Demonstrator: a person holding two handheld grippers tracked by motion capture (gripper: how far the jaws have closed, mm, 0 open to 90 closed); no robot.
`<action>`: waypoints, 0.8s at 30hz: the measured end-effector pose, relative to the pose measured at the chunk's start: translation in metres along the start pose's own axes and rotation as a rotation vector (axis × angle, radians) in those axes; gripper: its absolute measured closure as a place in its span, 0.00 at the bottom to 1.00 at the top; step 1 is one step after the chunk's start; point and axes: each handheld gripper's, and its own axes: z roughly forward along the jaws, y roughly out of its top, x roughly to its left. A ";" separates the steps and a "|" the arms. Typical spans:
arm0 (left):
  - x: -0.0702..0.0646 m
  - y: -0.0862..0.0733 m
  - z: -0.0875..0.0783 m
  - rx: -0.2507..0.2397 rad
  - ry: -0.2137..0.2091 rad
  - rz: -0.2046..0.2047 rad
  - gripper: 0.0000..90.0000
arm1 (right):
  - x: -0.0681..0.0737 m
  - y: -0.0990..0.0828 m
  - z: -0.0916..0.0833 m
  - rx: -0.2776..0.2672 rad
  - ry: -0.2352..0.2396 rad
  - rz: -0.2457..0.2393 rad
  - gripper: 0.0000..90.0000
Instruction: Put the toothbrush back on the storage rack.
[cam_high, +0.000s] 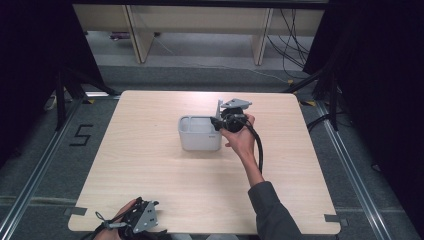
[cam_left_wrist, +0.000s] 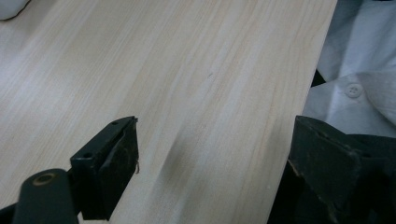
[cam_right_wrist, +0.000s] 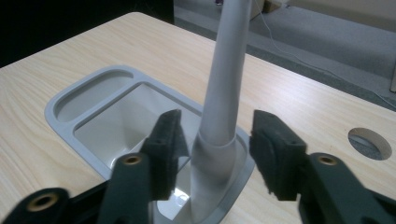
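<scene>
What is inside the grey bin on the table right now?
A pale grey handle stands in the grey bin, rising between the open right gripper pads. Its lower end is hidden by the bin wall. The visible main compartment floor looks bare.

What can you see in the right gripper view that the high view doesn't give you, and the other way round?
The right gripper view shows up close a pale grey upright tube standing at the bin's rim, between the open jaws of the right hand-held gripper, whose pads are not touching it, plus a round hole in the table.

The high view shows the whole table, the left hand-held gripper at its near edge, the person's sleeve and the floor beyond.

Both show the grey bin and the light wooden tabletop.
</scene>
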 end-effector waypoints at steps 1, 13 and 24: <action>0.000 0.000 0.000 0.000 0.000 0.000 0.17 | 0.000 0.000 -0.003 0.009 -0.010 0.010 0.56; 0.001 0.001 -0.001 0.023 -0.030 0.001 0.17 | 0.002 -0.007 -0.022 -0.028 0.018 0.013 0.46; 0.001 0.001 0.000 0.018 -0.033 -0.003 0.17 | 0.005 -0.014 -0.043 -0.066 0.052 -0.006 0.45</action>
